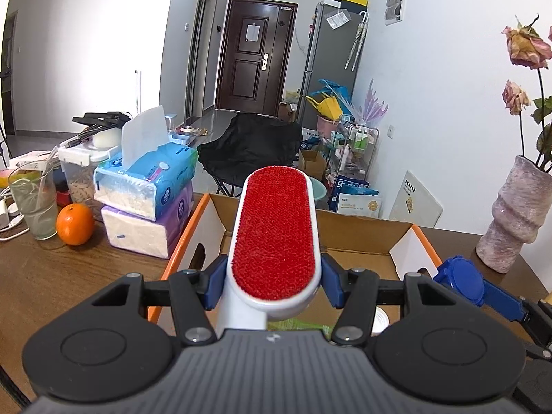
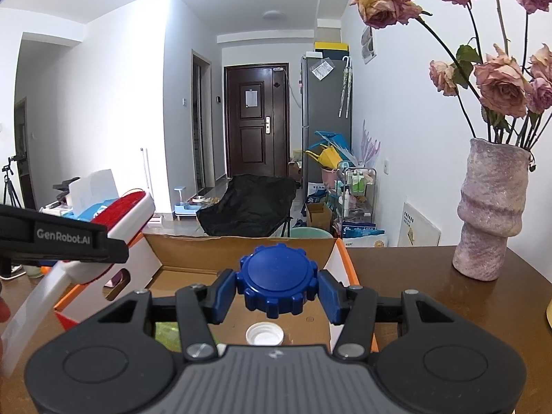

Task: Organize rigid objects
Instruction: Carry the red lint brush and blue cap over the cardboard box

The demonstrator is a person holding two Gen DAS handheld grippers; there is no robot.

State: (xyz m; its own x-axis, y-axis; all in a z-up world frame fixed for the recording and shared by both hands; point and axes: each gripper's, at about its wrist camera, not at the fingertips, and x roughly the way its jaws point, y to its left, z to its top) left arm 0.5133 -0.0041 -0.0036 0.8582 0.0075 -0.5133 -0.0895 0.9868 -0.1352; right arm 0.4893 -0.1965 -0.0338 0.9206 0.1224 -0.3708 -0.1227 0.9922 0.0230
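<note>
A brown table [image 1: 69, 276] carries an open cardboard box [image 1: 362, 238] with orange edges, its flaps up, in the middle of both views. Left of the box sit stacked tissue packs [image 1: 148, 203], an orange [image 1: 75, 224] and a glass [image 1: 32, 203]; to the right stands a vase [image 2: 490, 207] of dried roses.

The left gripper [image 1: 274, 283] has its blue pads closed on the white neck of a lint brush [image 1: 276, 224], whose red face points up and away, over the box's near-left part. The right gripper [image 2: 276, 291] clamps a blue ridged lid [image 2: 276, 281] by its rim, above the box floor. Below it, a small white cap [image 2: 265, 334] already lies in the box, with something green beside it, too hidden to name.

The step in hand looks like the carry-and-drop: both objects are held above the box, neither yet set down. The next move probably calls for lowering each gripper into the box, keeping them apart, then spreading the fingers so brush and lid land clear of the cap.
</note>
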